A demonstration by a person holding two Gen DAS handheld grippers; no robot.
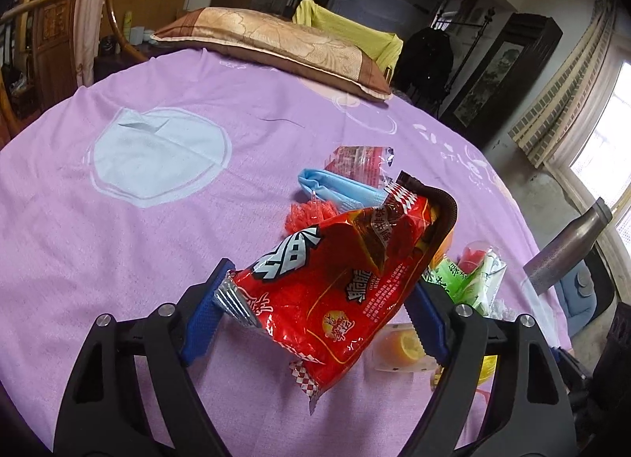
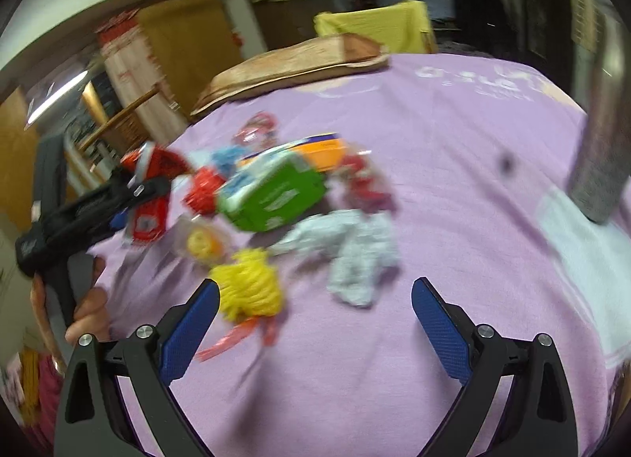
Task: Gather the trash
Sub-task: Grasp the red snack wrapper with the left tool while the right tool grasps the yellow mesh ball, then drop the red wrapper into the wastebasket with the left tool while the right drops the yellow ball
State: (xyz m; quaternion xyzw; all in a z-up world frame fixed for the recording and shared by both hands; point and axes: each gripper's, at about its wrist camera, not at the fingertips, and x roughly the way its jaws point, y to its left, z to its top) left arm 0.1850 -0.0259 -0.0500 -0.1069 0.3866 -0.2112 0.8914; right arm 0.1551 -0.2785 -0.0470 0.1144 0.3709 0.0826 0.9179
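Note:
A red snack bag [image 1: 335,283] hangs tilted above the purple sheet [image 1: 118,244], and my left gripper [image 1: 323,279] is shut on it, one blue pad against each side. In the right wrist view the same gripper [image 2: 98,200] shows at the left, held by a hand [image 2: 84,315], with the red bag [image 2: 150,196] in it. My right gripper [image 2: 315,282] stands open over the sheet [image 2: 453,181] with nothing between its pads. A yellow net wad [image 2: 248,287] lies by its left finger and crumpled white tissue [image 2: 351,256] just ahead.
More litter lies in a heap: a blue face mask [image 1: 339,189], a clear red wrapper [image 1: 359,161], a green packet [image 2: 272,193], a jelly cup [image 1: 398,346]. A metal bottle [image 2: 599,141] stands at the right. A brown pillow [image 1: 276,43] lies at the far edge.

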